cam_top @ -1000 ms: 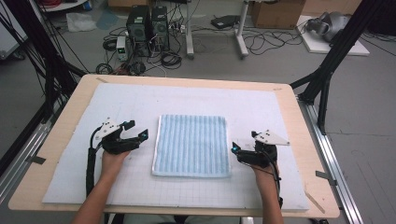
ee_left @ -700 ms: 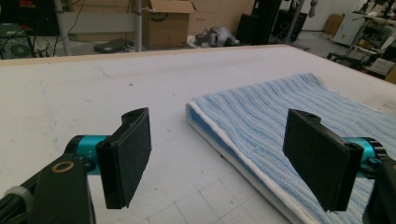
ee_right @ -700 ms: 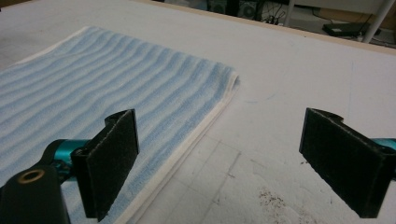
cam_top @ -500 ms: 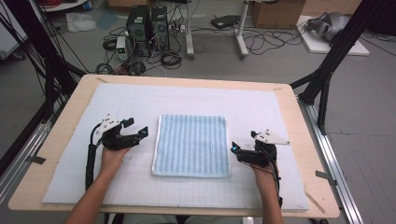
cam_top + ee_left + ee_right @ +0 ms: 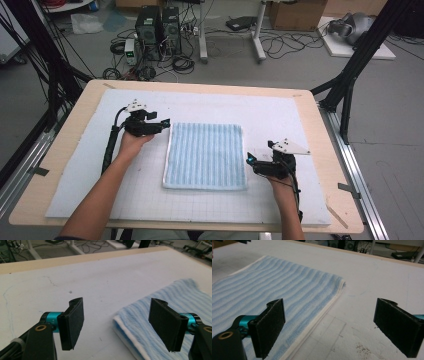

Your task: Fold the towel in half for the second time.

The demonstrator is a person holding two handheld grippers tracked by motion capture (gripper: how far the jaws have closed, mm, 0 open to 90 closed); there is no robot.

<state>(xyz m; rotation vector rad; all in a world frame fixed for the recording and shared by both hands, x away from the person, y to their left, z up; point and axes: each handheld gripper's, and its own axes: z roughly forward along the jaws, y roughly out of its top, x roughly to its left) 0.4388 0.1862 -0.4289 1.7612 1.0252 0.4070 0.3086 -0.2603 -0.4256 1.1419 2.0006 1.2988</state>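
A folded, ribbed blue-striped towel (image 5: 205, 155) is laid flat on the padded white desk (image 5: 280, 112). The left gripper (image 5: 165, 123), jaws just closing yet wide, is held at its far corner; the right gripper (image 5: 248, 160) is held wide, empty.

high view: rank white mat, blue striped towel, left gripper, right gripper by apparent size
1. white mat, which covers most of the tabletop.
2. blue striped towel, lying flat mid-mat.
3. left gripper and right gripper: both far smaller than the towel and look about alike, so no ranking between them.

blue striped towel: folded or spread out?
Folded. The blue striped terry towel lies flat as a neat square, and the left gripper view shows stacked layers at its edge.
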